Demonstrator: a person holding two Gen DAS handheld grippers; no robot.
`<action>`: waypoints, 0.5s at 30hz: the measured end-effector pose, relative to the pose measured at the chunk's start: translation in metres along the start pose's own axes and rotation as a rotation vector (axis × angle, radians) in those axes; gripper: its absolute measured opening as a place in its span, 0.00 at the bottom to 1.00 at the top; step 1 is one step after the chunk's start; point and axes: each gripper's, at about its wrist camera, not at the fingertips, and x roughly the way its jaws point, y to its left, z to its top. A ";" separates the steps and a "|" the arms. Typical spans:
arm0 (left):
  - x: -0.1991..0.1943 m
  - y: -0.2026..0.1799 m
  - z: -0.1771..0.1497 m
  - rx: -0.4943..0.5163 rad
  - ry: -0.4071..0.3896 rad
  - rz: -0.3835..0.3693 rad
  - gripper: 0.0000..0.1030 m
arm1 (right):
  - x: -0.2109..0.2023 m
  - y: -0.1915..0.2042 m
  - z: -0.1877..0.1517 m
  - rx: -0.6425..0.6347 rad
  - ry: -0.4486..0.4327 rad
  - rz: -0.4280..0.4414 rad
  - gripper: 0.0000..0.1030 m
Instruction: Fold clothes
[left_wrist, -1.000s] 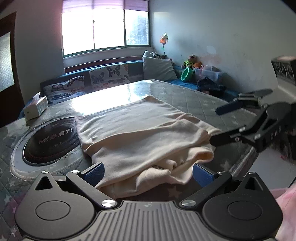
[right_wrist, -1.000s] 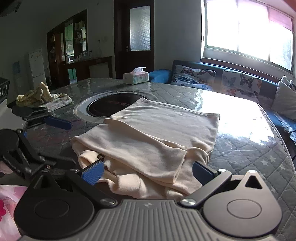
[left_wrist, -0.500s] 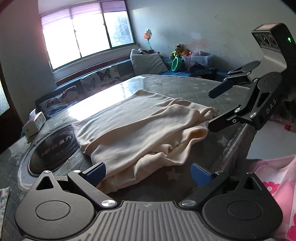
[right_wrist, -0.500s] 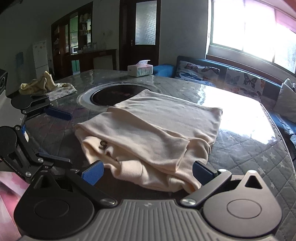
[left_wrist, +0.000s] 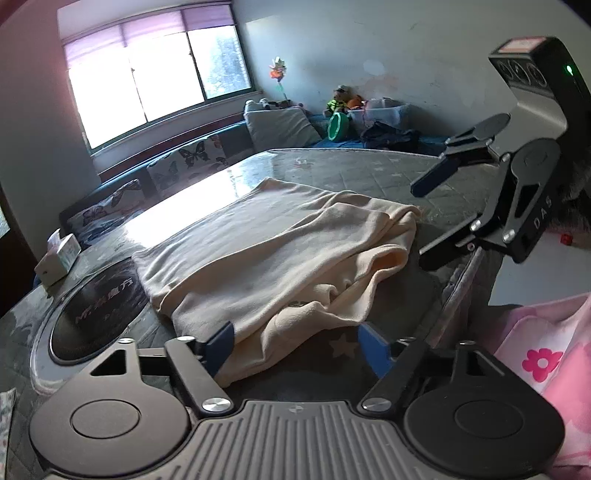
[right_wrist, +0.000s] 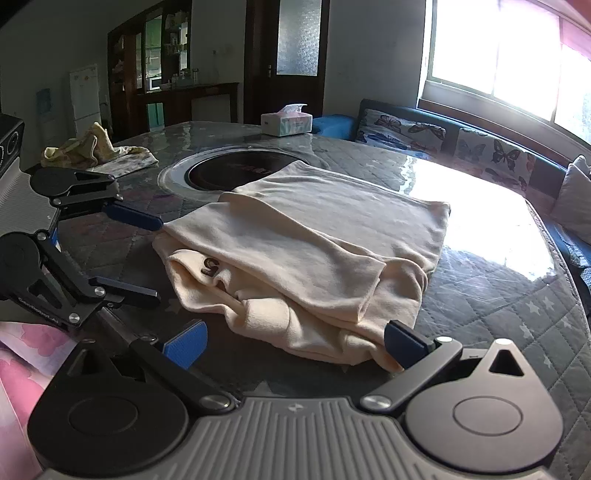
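On quilted table (right_wrist: 498, 295), soft cream garment (right_wrist: 314, 251), folded, rumpled edge

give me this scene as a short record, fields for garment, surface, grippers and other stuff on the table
garment: cream top, partly folded, lying flat
surface: quilted table with a round dark inset
left hand-held gripper: jaws closing, garment's near edge between them, pads not yet pressing
right hand-held gripper: open, at the garment's near edge
other items: tissue box; yellowish cloth at the far corner
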 end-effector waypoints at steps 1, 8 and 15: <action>0.002 0.000 0.000 0.007 0.002 -0.002 0.65 | 0.000 0.000 0.000 -0.001 0.003 0.001 1.00; 0.009 -0.001 0.002 0.043 -0.004 -0.023 0.56 | -0.001 0.001 0.000 -0.010 0.008 0.007 0.99; 0.013 -0.002 0.005 0.064 -0.013 -0.051 0.33 | 0.001 0.002 -0.001 -0.020 0.016 0.007 0.95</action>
